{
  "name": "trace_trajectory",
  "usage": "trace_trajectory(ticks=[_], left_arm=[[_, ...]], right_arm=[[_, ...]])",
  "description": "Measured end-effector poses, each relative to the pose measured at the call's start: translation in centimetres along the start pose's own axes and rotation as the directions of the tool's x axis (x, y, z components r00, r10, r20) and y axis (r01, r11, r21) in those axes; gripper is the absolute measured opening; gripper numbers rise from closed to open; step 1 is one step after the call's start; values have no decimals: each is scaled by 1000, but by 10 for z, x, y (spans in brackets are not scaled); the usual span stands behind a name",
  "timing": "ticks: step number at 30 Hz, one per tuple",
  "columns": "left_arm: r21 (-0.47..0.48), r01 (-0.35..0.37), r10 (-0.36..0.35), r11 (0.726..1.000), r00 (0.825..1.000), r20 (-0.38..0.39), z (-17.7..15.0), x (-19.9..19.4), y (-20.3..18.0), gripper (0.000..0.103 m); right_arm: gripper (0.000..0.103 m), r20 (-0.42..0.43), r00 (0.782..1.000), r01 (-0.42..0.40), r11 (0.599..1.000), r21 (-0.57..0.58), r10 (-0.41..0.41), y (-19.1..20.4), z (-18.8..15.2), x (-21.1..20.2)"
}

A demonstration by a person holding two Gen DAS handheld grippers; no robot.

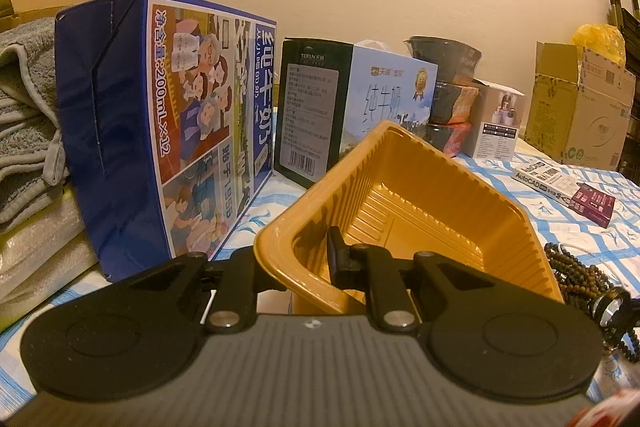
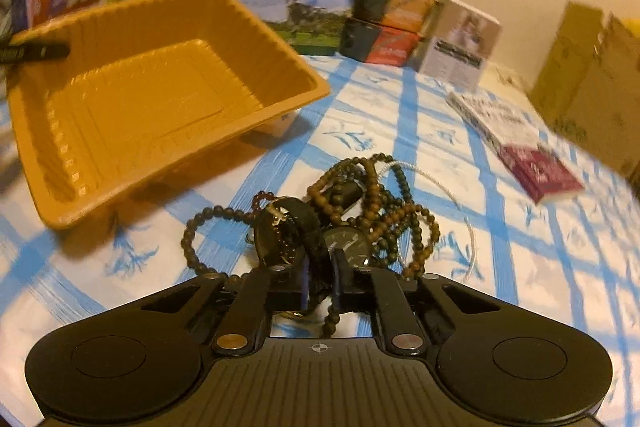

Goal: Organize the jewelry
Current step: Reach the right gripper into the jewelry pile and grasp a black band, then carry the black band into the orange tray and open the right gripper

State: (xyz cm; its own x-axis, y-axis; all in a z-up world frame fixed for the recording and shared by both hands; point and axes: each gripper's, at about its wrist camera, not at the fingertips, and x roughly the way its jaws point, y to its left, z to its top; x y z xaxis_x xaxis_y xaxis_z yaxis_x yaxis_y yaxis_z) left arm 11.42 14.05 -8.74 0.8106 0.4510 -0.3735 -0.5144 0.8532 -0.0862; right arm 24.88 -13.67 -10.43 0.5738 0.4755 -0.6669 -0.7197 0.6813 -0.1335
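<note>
An orange plastic tray (image 1: 420, 195) is tipped up off the blue-checked cloth, and my left gripper (image 1: 292, 267) is shut on its near rim, with one finger inside the wall and one outside. In the right wrist view the tray (image 2: 160, 87) lies at the left, and a left fingertip (image 2: 36, 53) shows at its rim. Beside it is a tangled pile of brown bead bracelets (image 2: 376, 203) and two dark watches. My right gripper (image 2: 322, 279) is shut on the black watch strap (image 2: 310, 231) at the pile's near side. The beads (image 1: 576, 275) also show at the right edge.
A blue milk carton box (image 1: 160, 131), a dark box (image 1: 308, 115), stacked bowls (image 1: 452, 95) and a small white box (image 1: 496, 123) line the wall. A book (image 2: 516, 143) lies to the right, cardboard boxes (image 1: 580, 107) stand beyond it, and folded towels (image 1: 28, 107) are at the left.
</note>
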Motion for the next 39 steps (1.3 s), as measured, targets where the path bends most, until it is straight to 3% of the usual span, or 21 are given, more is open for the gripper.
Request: trace_trajectory(ticks=[4, 8, 14, 18, 20, 24, 27, 31, 34, 35, 37, 39], left_arm=[[0, 0, 0, 1000, 1000, 0, 0, 0, 0, 15], [1, 2, -2, 1000, 1000, 1, 0, -1, -1, 15], [2, 4, -4, 1000, 1000, 1, 0, -1, -1, 15], [5, 5, -5, 1000, 1000, -2, 1, -2, -1, 15], [6, 6, -6, 1000, 1000, -2, 1, -1, -1, 15], [7, 8, -8, 1000, 1000, -7, 2, 0, 1, 15], [9, 10, -10, 1000, 1000, -8, 2, 0, 0, 15], [11, 7, -7, 1000, 1000, -5, 2, 0, 0, 15], [12, 6, -6, 1000, 1000, -11, 2, 2, 0, 15], [12, 5, -5, 1000, 1000, -11, 2, 2, 0, 15], [14, 7, -7, 1000, 1000, -12, 2, 2, 0, 15], [18, 7, -7, 1000, 1000, -12, 2, 1, 0, 15]], right_arm=[[8, 2, 1000, -28, 993, 118, 28, -7, 9, -12], [8, 29, 996, -95, 960, 263, 90, -15, 22, -28], [8, 90, 969, -248, 863, 439, 232, -14, 49, -42], [8, 90, 939, -328, 787, 523, 332, 0, 61, -26], [8, 79, 929, -344, 768, 541, 360, 10, 65, -17], [8, 6, 926, -318, 769, 555, 378, 32, 69, 8], [9, -59, 936, -264, 799, 540, 348, 42, 68, 25], [10, -72, 950, -230, 834, 501, 304, 50, 70, 33], [24, -38, 955, -238, 835, 496, 294, 51, 73, 33], [38, -18, 954, -250, 828, 501, 299, 49, 73, 31], [46, 24, 950, -281, 814, 508, 312, 45, 71, 25], [48, 57, 946, -302, 805, 510, 320, 41, 69, 15]])
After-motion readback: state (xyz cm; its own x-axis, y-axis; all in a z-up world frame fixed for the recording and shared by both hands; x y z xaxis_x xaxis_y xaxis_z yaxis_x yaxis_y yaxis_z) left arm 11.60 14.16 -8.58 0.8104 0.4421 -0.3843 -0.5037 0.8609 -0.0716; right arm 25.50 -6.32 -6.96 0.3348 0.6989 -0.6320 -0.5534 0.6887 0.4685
